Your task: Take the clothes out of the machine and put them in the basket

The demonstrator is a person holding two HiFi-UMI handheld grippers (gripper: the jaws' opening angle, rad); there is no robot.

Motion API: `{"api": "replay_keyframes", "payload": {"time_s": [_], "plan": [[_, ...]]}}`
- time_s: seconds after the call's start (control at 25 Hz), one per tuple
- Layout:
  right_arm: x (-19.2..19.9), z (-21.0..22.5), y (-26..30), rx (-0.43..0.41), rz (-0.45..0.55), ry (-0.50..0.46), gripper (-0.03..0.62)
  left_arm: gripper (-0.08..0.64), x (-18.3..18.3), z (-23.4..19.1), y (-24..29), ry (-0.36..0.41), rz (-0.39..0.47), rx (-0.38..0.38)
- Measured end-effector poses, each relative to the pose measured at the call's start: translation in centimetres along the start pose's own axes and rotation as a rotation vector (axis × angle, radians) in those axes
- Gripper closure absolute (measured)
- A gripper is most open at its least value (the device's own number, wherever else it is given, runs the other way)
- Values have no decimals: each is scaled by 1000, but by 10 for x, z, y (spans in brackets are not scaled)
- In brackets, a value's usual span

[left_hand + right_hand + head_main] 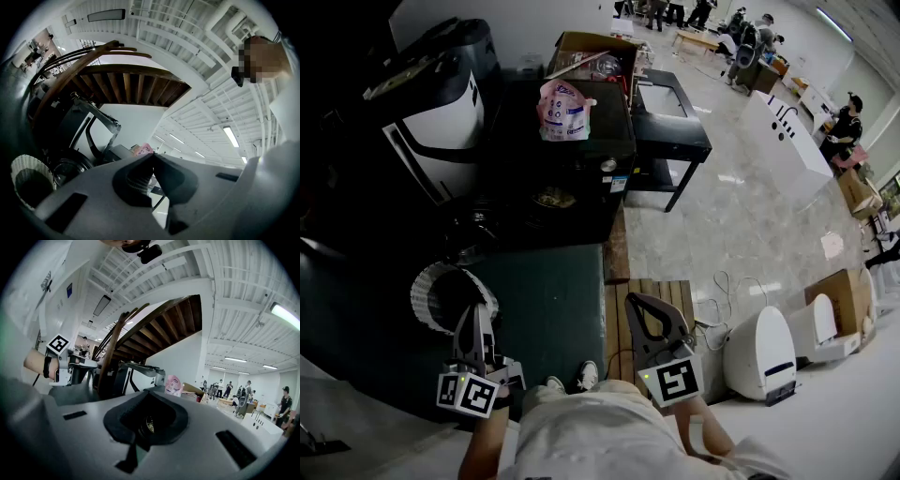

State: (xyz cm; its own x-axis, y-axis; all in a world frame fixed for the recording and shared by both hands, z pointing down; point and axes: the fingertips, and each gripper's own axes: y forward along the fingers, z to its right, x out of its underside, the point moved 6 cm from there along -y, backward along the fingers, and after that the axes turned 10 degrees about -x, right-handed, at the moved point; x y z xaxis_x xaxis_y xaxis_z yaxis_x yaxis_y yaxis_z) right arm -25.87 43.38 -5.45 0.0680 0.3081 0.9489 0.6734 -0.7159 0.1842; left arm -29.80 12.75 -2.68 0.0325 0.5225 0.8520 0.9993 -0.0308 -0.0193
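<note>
**Both grippers closed and empty, well short of the machine**

Your left gripper (pixel 152 155) has its jaws pressed together at the tips with nothing between them. Your right gripper (pixel 149 393) reads the same way: tips meeting, no cloth caught. You hold both close to your body, roughly level, one on each side.

Just ahead of the left gripper stands the white woven basket (pixel 419 291), open side up, on the dark mat (pixel 553 309). Its inside is too dark to read. Beyond the mat is the black machine (pixel 586 211), well apart from both grippers, with a pink bag (pixel 563 108) lying on its top. The clothes do not show plainly (a pale patch on the machine's front may be laundry behind the door, but it is too small to tell), so assume they are inside.

Expect them to be soft, limp and light, or heavier and clingier if damp. They will likely sag and trail rather than lift as one piece. You will need to open the jaws before you reach in. Pinch a thick bunched fold near the middle of a garment. A thin hem or sleeve end could slip out or drag over the door rim. Tangled pieces may come out together, so lift slowly and clear the basket's rim before you release.
</note>
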Motion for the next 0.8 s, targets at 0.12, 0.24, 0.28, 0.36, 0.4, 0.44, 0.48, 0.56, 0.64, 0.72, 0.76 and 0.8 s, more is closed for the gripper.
{"api": "replay_keyframes", "payload": {"time_s": [0.12,0.24,0.28,0.36,0.4,0.44,0.48,0.56,0.64,0.72,0.76,0.8], "plan": [[0,-5,5,-6,-11,-5,580,546,-1,-6,-1,-5,-10,3],[0,-7,9,-14,-16,-7,581,545,0,-11,-2,-7,-17,-10],[1,-8,9,-18,-20,-5,581,546,0,-12,-2,-6,-19,-16],[4,-10,10,-24,-29,-2,580,545,1,-14,-1,-8,-23,-24],[5,-10,10,-28,-29,4,581,546,2,-15,-1,-16,-25,-24],[6,-11,10,-32,-23,10,580,545,3,-16,0,-26,-26,-24],[6,-11,9,-34,-12,13,580,545,4,-17,1,-38,-26,-24],[6,-9,8,-24,4,12,580,545,6,-19,4,-57,-26,-31],[7,-7,8,-21,-3,8,580,543,8,-20,8,-75,-28,-40],[8,-3,9,-22,-7,6,580,539,10,-22,13,-95,-32,-48],[8,0,10,-22,-6,5,580,525,12,-22,17,-104,-36,-53],[8,3,11,-20,-3,4,580,481,14,-23,21,-114,-42,-58]]}}
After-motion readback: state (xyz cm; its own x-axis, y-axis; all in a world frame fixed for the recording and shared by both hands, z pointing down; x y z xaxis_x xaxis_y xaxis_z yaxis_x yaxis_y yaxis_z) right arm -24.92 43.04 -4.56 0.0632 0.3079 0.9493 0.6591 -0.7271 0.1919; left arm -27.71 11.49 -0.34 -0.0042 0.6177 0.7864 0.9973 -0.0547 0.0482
